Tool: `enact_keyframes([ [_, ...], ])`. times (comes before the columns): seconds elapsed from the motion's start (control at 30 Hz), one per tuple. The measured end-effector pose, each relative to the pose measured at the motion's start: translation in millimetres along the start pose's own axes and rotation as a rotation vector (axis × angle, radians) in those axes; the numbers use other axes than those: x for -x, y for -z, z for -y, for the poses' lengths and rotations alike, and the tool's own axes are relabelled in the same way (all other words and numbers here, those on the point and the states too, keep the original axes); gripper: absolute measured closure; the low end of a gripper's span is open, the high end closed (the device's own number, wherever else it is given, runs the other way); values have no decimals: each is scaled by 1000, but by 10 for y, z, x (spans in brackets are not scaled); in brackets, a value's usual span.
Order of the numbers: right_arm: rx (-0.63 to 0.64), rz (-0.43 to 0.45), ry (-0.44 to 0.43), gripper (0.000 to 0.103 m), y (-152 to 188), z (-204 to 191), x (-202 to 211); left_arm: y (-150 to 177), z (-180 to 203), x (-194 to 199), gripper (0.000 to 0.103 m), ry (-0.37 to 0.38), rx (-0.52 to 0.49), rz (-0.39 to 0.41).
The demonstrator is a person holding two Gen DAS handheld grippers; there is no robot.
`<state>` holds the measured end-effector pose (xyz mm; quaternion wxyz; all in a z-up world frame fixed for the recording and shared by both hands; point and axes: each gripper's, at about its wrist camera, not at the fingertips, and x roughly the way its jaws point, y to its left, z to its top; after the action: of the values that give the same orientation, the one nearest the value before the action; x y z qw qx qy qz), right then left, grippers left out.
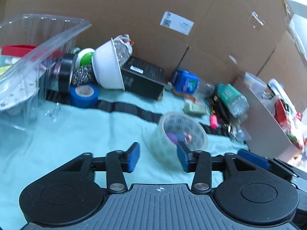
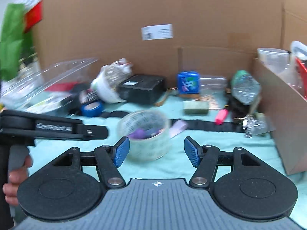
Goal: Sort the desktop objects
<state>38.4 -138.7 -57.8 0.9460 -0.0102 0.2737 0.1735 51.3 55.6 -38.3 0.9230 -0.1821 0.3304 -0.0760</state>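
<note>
A clear tape roll (image 1: 178, 134) with purple and blue bits inside stands on the teal cloth (image 1: 76, 130). My left gripper (image 1: 158, 157) is open, and the roll sits just ahead of its right finger. In the right wrist view the roll (image 2: 145, 134) lies between and just ahead of my right gripper's (image 2: 157, 152) open fingers. The left gripper's body (image 2: 53, 127) shows at the left there, held by a hand. A blue tape roll (image 1: 84, 94), a white bowl (image 1: 107, 67), a black box (image 1: 144, 76) and a blue case (image 1: 185, 80) lie behind.
A clear plastic bin (image 1: 32, 61) stands at the left, a cardboard box (image 2: 280, 103) of items at the right. A cardboard wall (image 2: 153, 19) closes the back. A black strap (image 1: 130, 109), a pink marker (image 2: 221, 116), a crushed bottle (image 2: 245, 88) and a green block (image 2: 195, 107) lie on the cloth.
</note>
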Motion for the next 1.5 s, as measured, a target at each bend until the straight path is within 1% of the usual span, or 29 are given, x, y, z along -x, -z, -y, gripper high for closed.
enact_keyframes([
  [0.03, -15, -3, 12, 37, -18, 37, -47, -28, 3, -41, 41, -1, 2, -2],
  [0.1, -34, -5, 23, 44, -43, 78, -124, -80, 20, -134, 43, 8, 3, -11],
  [0.13, -37, -9, 28, 45, -57, 94, -166, -101, 29, -183, 44, 9, 2, -16],
  [0.2, -38, -17, 28, 49, -79, 110, -252, -135, 56, -286, 48, 10, -8, -30],
  [0.23, -39, -21, 27, 51, -93, 116, -289, -149, 64, -334, 57, 10, -14, -39],
  [0.27, -40, -27, 27, 56, -111, 126, -332, -162, 70, -391, 68, 10, -18, -53],
  [0.3, -39, -34, 27, 61, -128, 125, -377, -169, 70, -441, 70, 15, -17, -66],
  [0.33, -34, -40, 26, 63, -140, 125, -420, -176, 71, -476, 68, 14, -15, -70],
  [0.4, -22, -55, 32, 73, -161, 120, -509, -199, 76, -511, 69, 4, -24, -68],
  [0.43, -18, -63, 33, 75, -166, 116, -544, -207, 69, -530, 69, 4, -27, -69],
  [0.47, -17, -71, 29, 77, -170, 119, -578, -217, 56, -554, 67, 2, -24, -73],
  [0.5, -17, -75, 25, 78, -174, 117, -610, -221, 39, -579, 65, 2, -15, -76],
  [0.57, -14, -86, 28, 78, -172, 105, -659, -225, 10, -638, 57, -5, -4, -86],
  [0.6, -14, -90, 27, 78, -176, 102, -683, -224, 1, -677, 58, -8, -6, -96],
  [0.63, -16, -96, 25, 79, -177, 99, -705, -218, -9, -709, 66, -2, -4, -102],
  [0.67, -14, -101, 23, 80, -178, 93, -727, -214, -19, -719, 80, 2, 1, -95],
  [0.7, -10, -105, 21, 81, -177, 85, -745, -222, -15, -720, 82, 12, -1, -98],
  [0.83, 5, -103, 43, 85, -191, 42, -733, -227, 76, -660, 84, -16, -46, -98],
  [0.9, 6, -77, 46, 87, -208, 31, -646, -220, 91, -573, 85, -8, -43, -86],
  [1.0, 17, -38, 40, 87, -259, -18, -469, -229, 135, -365, 85, 1, -39, -44],
  [1.13, 52, -5, 14, 87, -303, -149, -249, -215, 202, -46, 84, -31, -61, 11],
  [1.2, 56, -3, -10, 87, -288, -215, -172, -188, 195, 93, 84, -52, -74, 26],
  [1.3, 45, -36, -68, 87, -208, -307, -121, -80, 121, 260, 84, -96, -86, 18],
  [1.4, 20, -81, -132, 87, -93, -391, -99, 57, -16, 365, 83, -134, -69, -3],
  [1.43, 17, -94, -143, 87, -49, -428, -104, 99, -74, 376, 79, -137, -54, -18],
  [1.47, 19, -101, -144, 86, -12, -465, -106, 132, -127, 386, 71, -128, -40, -24],
  [1.5, 38, -89, -130, 85, 16, -514, -97, 152, -169, 383, 70, -114, -26, -38],
])
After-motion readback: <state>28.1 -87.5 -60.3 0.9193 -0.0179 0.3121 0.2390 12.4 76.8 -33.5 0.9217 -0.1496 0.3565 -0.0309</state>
